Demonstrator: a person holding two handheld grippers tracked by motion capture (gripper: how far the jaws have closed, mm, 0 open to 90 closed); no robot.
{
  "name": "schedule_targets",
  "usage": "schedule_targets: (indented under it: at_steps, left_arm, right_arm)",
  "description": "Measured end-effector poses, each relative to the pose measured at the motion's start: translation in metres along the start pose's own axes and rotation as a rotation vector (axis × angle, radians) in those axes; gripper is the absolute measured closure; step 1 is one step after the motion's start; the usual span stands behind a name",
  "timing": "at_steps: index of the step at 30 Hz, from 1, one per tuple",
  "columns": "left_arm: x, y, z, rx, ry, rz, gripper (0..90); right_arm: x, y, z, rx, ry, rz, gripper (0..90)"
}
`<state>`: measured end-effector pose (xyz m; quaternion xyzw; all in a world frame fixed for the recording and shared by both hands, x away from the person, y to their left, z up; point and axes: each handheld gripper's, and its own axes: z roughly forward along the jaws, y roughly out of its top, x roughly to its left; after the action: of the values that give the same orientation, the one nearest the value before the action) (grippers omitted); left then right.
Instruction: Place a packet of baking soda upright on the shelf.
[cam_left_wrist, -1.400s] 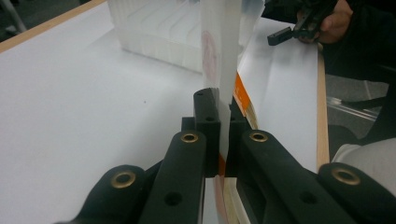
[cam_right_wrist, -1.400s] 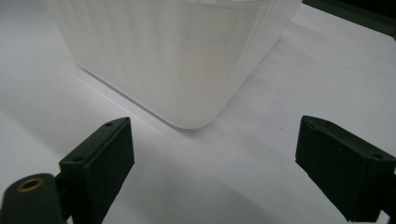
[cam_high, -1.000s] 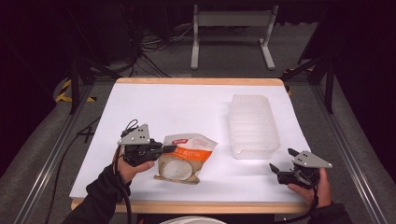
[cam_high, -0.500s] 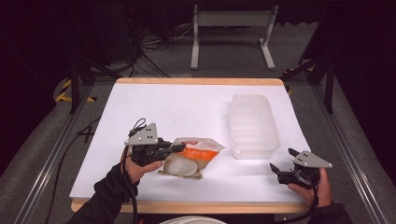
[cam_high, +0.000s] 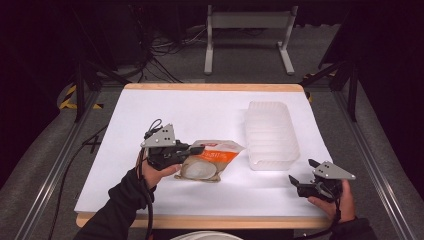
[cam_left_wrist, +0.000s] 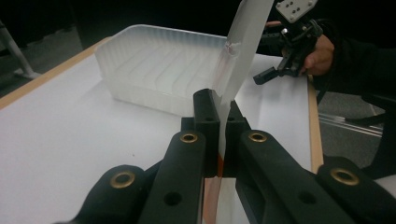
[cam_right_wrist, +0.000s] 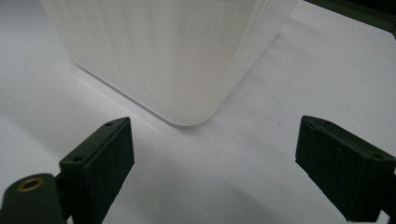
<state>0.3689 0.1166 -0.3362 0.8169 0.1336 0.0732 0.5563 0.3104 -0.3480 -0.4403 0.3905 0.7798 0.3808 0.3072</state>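
A clear food pouch (cam_high: 210, 160) with an orange label and a round white piece inside hangs just above the white table, left of centre. My left gripper (cam_high: 196, 148) is shut on the pouch's left edge; in the left gripper view the thin pouch edge (cam_left_wrist: 238, 56) stands up between the closed jaws of that left gripper (cam_left_wrist: 220, 100). A translucent ribbed plastic tub (cam_high: 270, 134) sits upside down to the right. My right gripper (cam_high: 302, 171) stands open near the tub's front right corner; the right gripper view shows that right gripper (cam_right_wrist: 215, 144) wide open before the tub corner (cam_right_wrist: 187, 70).
The white table sheet (cam_high: 200, 115) ends at a wooden edge (cam_high: 210, 220) near the person. A metal stand (cam_high: 247, 30) and cables lie on the dark floor beyond. The other hand and its gripper (cam_left_wrist: 292, 42) appear far off in the left gripper view.
The left gripper has carried the pouch to the right, toward the tub, and lifted it a little. The right gripper has stayed in place and open.
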Motion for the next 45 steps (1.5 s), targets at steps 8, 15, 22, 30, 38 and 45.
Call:
schedule_targets:
  at_steps: [8, 15, 22, 30, 38, 45]
  left_arm:
    - [0.010, 0.014, 0.010, -0.025, 0.016, 0.011, 89.8]
    - [0.019, 0.036, 0.027, -0.042, 0.005, 0.034, 89.8]
    - [0.023, 0.059, 0.040, -0.075, -0.010, 0.051, 89.8]
    - [0.027, 0.087, 0.059, -0.118, -0.041, 0.079, 89.8]
    - [0.027, 0.104, 0.084, -0.126, -0.066, 0.082, 89.8]
    - [0.025, 0.116, 0.112, -0.135, -0.098, 0.084, 89.8]
  right_arm:
    - [-0.001, 0.000, 0.000, -0.002, 0.000, 0.004, 12.1]
    - [0.000, -0.001, 0.001, 0.004, -0.002, 0.002, 12.0]
    - [-0.001, -0.001, 0.000, 0.000, 0.001, 0.008, 11.9]
    - [-0.001, -0.001, 0.001, 0.006, -0.001, 0.008, 11.8]
    - [-0.002, -0.002, 0.001, 0.004, 0.001, 0.010, 11.7]
    - [-0.002, -0.002, 0.002, 0.007, 0.002, 0.010, 11.7]
